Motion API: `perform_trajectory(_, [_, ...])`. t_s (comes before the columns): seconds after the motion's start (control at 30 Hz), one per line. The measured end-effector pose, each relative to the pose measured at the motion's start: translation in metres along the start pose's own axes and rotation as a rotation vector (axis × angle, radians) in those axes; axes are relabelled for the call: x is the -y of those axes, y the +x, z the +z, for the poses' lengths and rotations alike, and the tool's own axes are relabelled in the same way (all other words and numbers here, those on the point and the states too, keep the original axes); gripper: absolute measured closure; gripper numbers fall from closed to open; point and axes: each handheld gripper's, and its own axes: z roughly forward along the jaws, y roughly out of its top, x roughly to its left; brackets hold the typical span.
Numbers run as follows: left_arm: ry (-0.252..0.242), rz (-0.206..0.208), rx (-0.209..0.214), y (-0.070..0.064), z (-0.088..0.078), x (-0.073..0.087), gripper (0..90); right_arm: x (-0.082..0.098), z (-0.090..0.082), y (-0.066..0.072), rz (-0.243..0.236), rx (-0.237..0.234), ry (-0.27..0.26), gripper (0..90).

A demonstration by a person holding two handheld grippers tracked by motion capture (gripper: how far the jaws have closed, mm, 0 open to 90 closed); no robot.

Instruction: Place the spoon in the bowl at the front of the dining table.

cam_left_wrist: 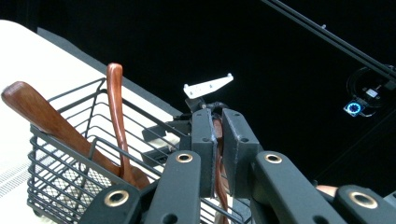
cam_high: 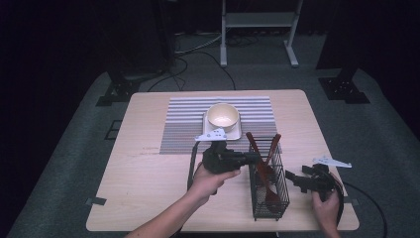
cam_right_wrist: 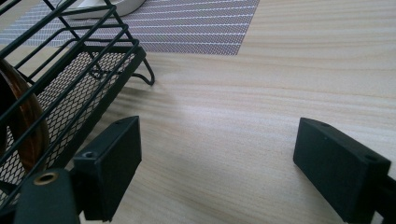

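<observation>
Left hand-held gripper (cam_left_wrist: pixel 218 154): clenched on a thin wooden utensil handle (cam_left_wrist: pixel 217 161) rising from the wire basket (cam_high: pixel 269 191).
Right hand-held gripper (cam_right_wrist: pixel 217 163): released, jaws wide over bare worktop (cam_right_wrist: pixel 243 107), just beside the basket.
Handling: the utensil looks light, stiff and smooth, likely slippery; the upper handle is the place to hold.
Farther: two more wooden utensils (cam_high: pixel 262 153) in the basket; bowl (cam_high: pixel 222 116) on striped mat (cam_high: pixel 183 121).
Writing: none readable.

brown wooden utensil (cam_left_wrist: pixel 218 163) upright in basket (cam_left_wrist: pixel 70 182)
</observation>
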Motion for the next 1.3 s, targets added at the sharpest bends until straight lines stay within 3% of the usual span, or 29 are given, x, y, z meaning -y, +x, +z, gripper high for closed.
perform_trajectory(0.87, [-0.133,-0.070,0.012,-0.002,-0.040,-0.022,84.1,0.000,0.000,0.000,0.001,0.005,0.000,14.0])
perform_trajectory(1.3, [-0.187,-0.111,0.012,0.003,-0.063,-0.022,84.1,0.000,0.000,0.001,0.000,0.008,0.001,14.1])
